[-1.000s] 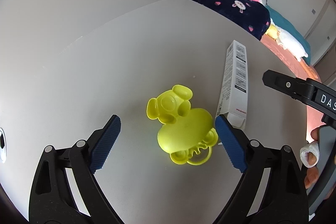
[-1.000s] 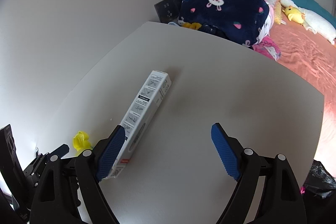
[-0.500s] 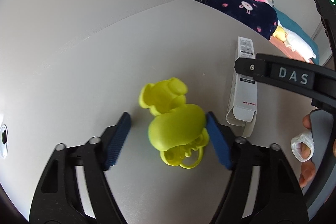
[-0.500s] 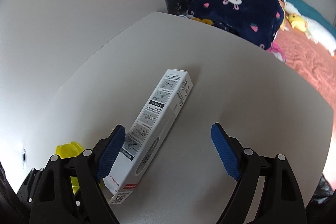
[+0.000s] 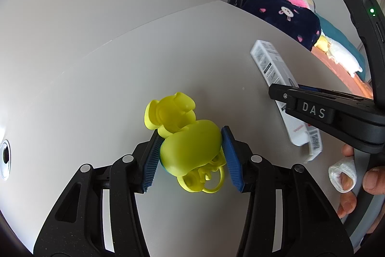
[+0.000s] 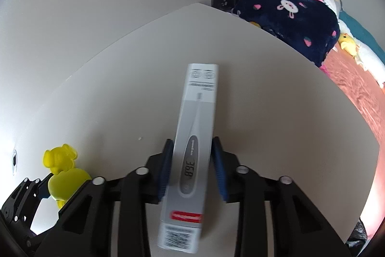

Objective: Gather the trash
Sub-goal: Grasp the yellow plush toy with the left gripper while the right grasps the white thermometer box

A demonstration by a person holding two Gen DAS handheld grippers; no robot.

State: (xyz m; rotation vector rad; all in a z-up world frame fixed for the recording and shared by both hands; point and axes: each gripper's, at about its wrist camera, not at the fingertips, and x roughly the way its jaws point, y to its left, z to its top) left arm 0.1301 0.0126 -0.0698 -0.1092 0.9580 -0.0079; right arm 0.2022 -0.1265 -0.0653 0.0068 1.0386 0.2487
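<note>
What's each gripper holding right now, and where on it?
The left gripper is closing on the yellow toy across its rounded body. The right gripper is closing on the thermometer box across its long sides, near the lower middle.

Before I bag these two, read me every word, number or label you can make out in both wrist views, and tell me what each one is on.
"DAS": raised letters on the right gripper.
"rabbit": on the navy blanket.
"36.8", seen upside down: display of the thermometer pictured on the thermometer box.
Red brand strip, barcode and fine print on that box: too blurred to read.
Yellow plastic toy: no text.
</note>
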